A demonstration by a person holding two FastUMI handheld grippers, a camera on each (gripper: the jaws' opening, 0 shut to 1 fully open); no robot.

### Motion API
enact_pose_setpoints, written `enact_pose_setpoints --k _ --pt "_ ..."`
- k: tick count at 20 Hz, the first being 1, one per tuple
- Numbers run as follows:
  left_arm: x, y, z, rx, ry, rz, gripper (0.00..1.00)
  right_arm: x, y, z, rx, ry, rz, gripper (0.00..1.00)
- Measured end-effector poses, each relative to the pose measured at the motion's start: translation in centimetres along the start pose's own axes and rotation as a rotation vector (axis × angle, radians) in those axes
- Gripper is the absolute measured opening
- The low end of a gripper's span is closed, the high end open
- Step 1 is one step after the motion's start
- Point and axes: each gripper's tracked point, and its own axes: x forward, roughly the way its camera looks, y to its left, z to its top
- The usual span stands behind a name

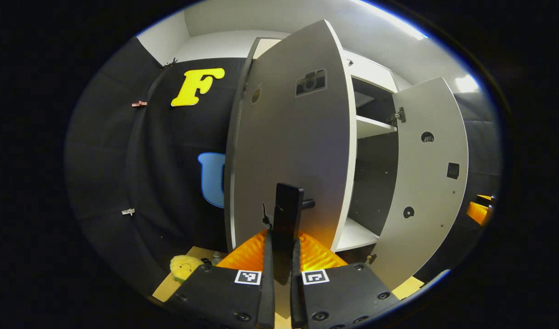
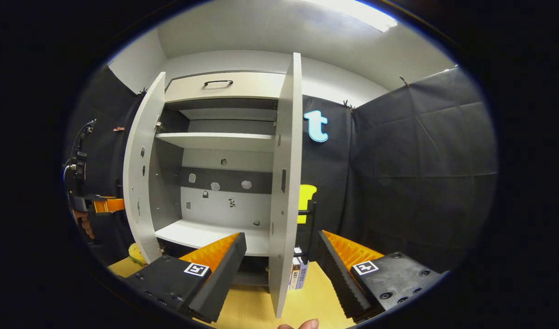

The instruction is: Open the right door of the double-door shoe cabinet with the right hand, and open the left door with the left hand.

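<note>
- Two doors stand open: left door at 12 o'clock in my left gripper view, right door edge-on, centre of my right gripper view
- Left gripper: I hold its jaws clamped on the left door's handle, pointing straight at the panel, so the pull swings it out
- Right gripper: jaws wide, holding nothing, straddling the right door's edge; I judge it released

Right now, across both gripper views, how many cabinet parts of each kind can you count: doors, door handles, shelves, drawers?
Doors: 2, left door and right door, both swung open
Door handles: 2, left handle clamped by the left gripper, right handle between the open fingers of the right gripper
Shelves: 2, upper shelf, lower shelf
Drawers: 1, top drawer
Total: 7
</note>
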Motion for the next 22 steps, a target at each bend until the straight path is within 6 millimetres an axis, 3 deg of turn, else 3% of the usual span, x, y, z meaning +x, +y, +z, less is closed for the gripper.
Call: enact_pose_setpoints --k 5,6,9,19,20,22 --pt "-1.0 2.2 0.0 -0.004 -0.008 -0.008 0.21 -0.4 2.2 0.0 -0.014 0.002 0.026 0.96" --pt "-1.2 2.5 0.1 -0.005 -0.010 -0.013 0.17 -0.5 2.7 -0.1 -0.014 0.004 0.032 0.98" --pt "-1.5 3.6 0.1 -0.021 -0.009 -0.029 0.16 -0.8 3.8 -0.2 -0.015 0.007 0.045 0.98" --pt "-2.2 6.9 0.4 0.001 -0.032 -0.021 0.13 -0.8 4.9 -0.6 -0.018 0.013 0.059 0.98" --pt "-2.2 7.4 0.5 0.003 -0.036 -0.009 0.12 -0.7 5.0 -0.6 -0.019 0.013 0.060 0.98" --pt "-2.8 10.4 0.9 0.004 -0.044 0.026 0.09 -0.6 4.9 -0.6 -0.019 0.012 0.058 0.98"
